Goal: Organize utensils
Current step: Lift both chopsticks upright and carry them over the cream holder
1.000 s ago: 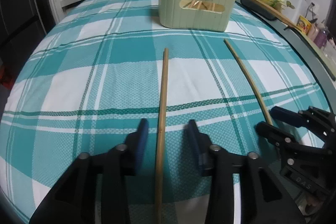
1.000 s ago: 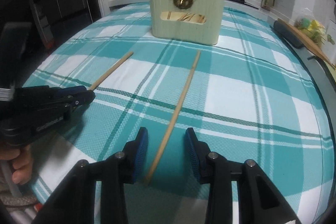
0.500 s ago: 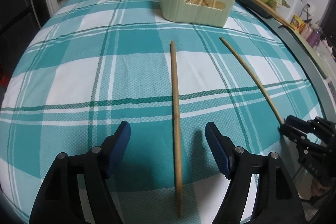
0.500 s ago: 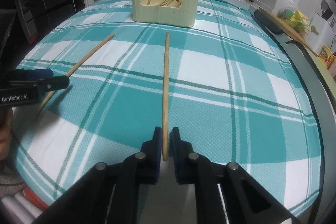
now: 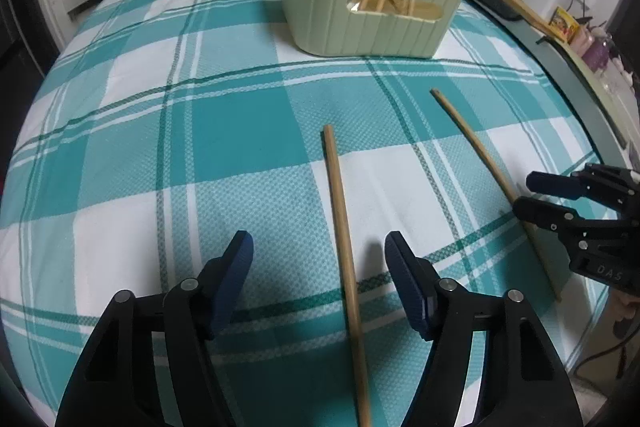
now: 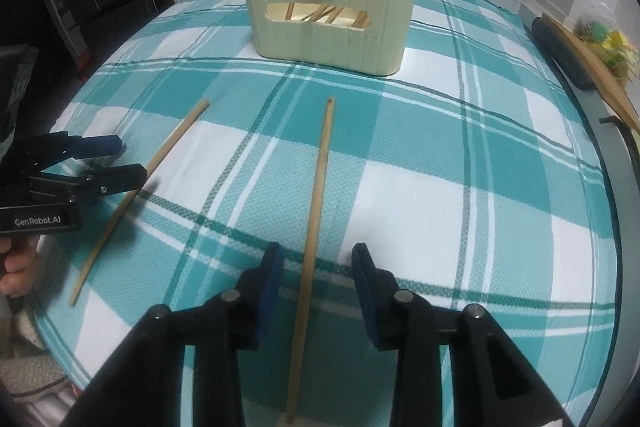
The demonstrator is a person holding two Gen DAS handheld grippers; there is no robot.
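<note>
1. Right gripper (image 6: 316, 285), clamped on its chopstick half a second ago, now stands with jaws wide; right chopstick (image 6: 318, 187) lies loose between them on the cloth.
2. Left gripper (image 5: 318, 273) also gapes wide, straddling the left chopstick (image 5: 340, 227), not touching.
3. Both grippers low, level, pointing toward the holder (image 6: 332, 7), likely lined up for lengthwise pickup.
4. Holder, well ahead on the tablecloth (image 5: 120, 147), already carries other chopsticks.
</note>
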